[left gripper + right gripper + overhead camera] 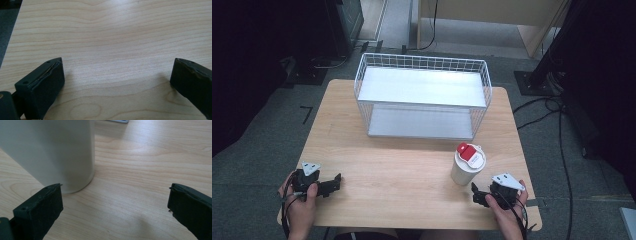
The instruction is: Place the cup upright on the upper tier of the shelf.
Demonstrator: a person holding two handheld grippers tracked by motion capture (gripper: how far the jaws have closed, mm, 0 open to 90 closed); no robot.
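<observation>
Wooden table [412,170], wire rack [422,95], grey floor [267,125]

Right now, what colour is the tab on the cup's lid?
Red, on a white lid; the cup is off-white. The high view shows it best.

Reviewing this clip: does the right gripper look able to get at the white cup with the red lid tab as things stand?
Probably yes. The right gripper sits just beside the cup with its jaws wide open and nothing between them; in the right gripper view the cup stands upright just off its left jaw.
</observation>
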